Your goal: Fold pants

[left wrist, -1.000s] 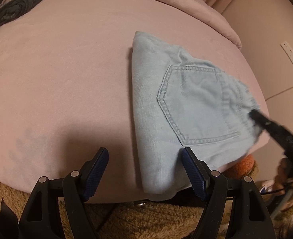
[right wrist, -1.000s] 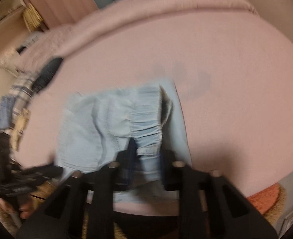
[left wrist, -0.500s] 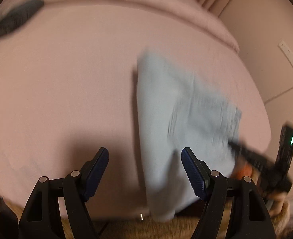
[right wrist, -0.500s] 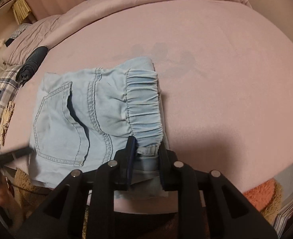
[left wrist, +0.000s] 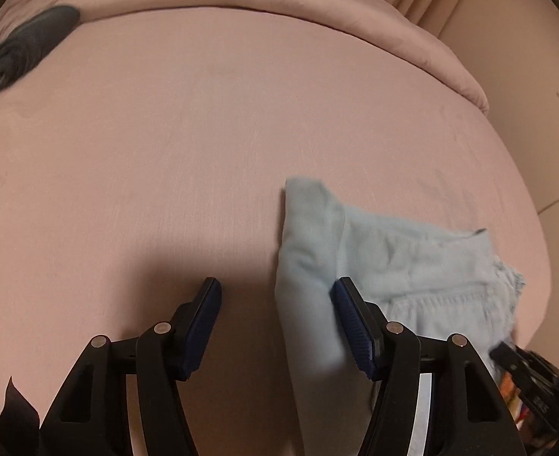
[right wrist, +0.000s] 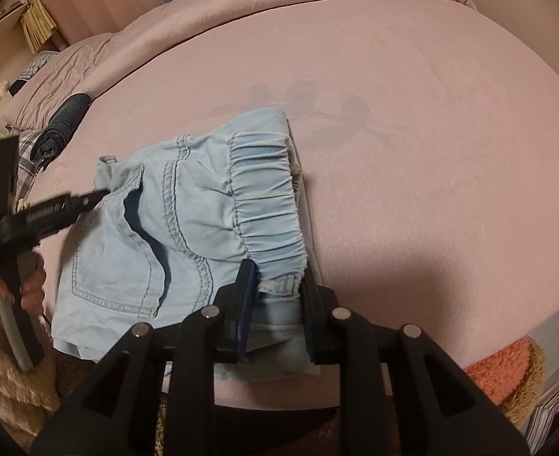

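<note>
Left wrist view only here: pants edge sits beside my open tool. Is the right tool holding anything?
Observer: Yes. The right tool is shut on the pants, at the near end of the elastic waistband.
Operator: Where does my tool sit, seen from that side?
Observer: The left tool has its tip at the pants' opposite edge, by the gaping back pocket.
Operator: Any clutter I can't see?
Observer: Plaid cloth lies at the left edge of the bed, apart from the pants.

Both wrist views: pants (left wrist: pixel 393 266) close below
</note>
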### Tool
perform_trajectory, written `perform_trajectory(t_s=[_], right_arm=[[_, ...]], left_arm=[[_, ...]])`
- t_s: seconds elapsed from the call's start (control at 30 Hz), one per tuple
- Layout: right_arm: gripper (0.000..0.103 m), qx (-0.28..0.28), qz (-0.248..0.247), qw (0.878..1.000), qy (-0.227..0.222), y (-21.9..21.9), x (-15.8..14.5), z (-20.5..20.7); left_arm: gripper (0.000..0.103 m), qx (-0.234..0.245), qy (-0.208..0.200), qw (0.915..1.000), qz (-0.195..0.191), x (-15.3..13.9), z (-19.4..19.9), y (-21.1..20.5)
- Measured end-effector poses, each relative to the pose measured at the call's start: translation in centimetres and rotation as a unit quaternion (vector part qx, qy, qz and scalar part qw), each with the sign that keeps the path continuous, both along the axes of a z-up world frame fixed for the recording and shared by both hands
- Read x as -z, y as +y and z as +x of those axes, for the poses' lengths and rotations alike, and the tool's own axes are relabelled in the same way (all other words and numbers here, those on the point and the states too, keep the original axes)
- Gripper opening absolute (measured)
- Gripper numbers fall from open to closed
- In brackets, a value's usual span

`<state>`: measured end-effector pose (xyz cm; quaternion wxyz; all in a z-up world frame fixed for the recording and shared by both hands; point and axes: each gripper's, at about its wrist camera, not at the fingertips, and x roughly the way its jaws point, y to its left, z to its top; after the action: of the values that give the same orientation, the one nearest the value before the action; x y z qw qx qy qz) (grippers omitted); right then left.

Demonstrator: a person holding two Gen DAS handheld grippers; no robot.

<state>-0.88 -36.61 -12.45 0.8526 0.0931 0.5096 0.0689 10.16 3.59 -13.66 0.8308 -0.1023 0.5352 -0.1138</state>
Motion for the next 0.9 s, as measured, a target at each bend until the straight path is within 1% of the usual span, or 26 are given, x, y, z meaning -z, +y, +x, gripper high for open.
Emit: perform_trajectory(t_s=[0.1,0.2,0.27,0.37,0.4,0.47,0.53,0.63,0.67,0.7,0.73,0.77,0.83,0.9], right_arm=[[0.022,-0.001,-0.001,1.000,0.002,0.0,-0.1,0.2],[0.023,-0.001,-0.008,1.000,-0.003,-0.2,-0.3,0.1],[0.023,-0.001,-0.010,1.000,-0.006,-0.2,-0.3,0.0],[0.023,0.000,-0.006,1.000,-0.003,-0.3,-0.3,0.0],[0.023,0.000,-0.005,1.000,-0.003,-0.4,-0.3,0.0],[0.024,0.001,-0.006,1.000,-0.004,-0.3,-0.3,-0.1],[0.024,0.001,-0.010,1.000,-0.006,0.0,-0.3,-0.2],[0.025,0.003,-0.018,1.000,-0.007,0.3,-0.4,-0.4],[0.028,0.005,-0.024,1.000,-0.008,0.4,-0.4,-0.5],[0.032,0.012,-0.040,0.999,-0.007,0.4,-0.5,-0.5],[0.048,0.021,-0.055,0.998,-0.007,0.4,-0.5,-0.7],[0.058,0.026,-0.059,0.998,-0.005,0.3,-0.6,-0.8],[0.055,0.029,-0.039,0.999,0.001,-0.2,-0.8,-0.8],[0.055,0.024,-0.033,0.999,0.008,-0.2,-1.5,-0.8]], left_arm=[[0.064,-0.006,0.014,0.9994,-0.031,0.0,-1.4,1.4],[0.064,-0.021,0.029,0.9970,-0.068,-0.5,-2.7,3.0],[0.063,-0.016,0.045,0.9952,-0.085,-0.9,-3.7,3.6],[0.063,-0.012,0.039,0.9968,-0.069,-1.6,-5.4,3.2],[0.063,-0.001,0.048,0.9967,-0.065,-1.3,-6.1,2.9],[0.063,0.017,0.064,0.9949,-0.076,-0.4,-7.2,2.8],[0.063,0.025,0.051,0.9953,-0.079,-0.2,-8.5,2.5],[0.063,0.026,0.057,0.9951,-0.077,-0.4,-8.3,2.1],[0.063,0.025,0.062,0.9950,-0.075,-0.3,-8.1,2.2],[0.062,0.027,0.065,0.9950,-0.071,-0.3,-8.0,1.9],[0.060,0.029,0.068,0.9951,-0.065,-0.4,-8.3,1.7],[0.060,0.030,0.069,0.9952,-0.063,-0.4,-8.2,1.1],[0.057,0.034,0.069,0.9951,-0.061,-0.4,-8.8,0.7],[0.055,0.029,0.070,0.9949,-0.067,-0.2,-9.6,1.1]])
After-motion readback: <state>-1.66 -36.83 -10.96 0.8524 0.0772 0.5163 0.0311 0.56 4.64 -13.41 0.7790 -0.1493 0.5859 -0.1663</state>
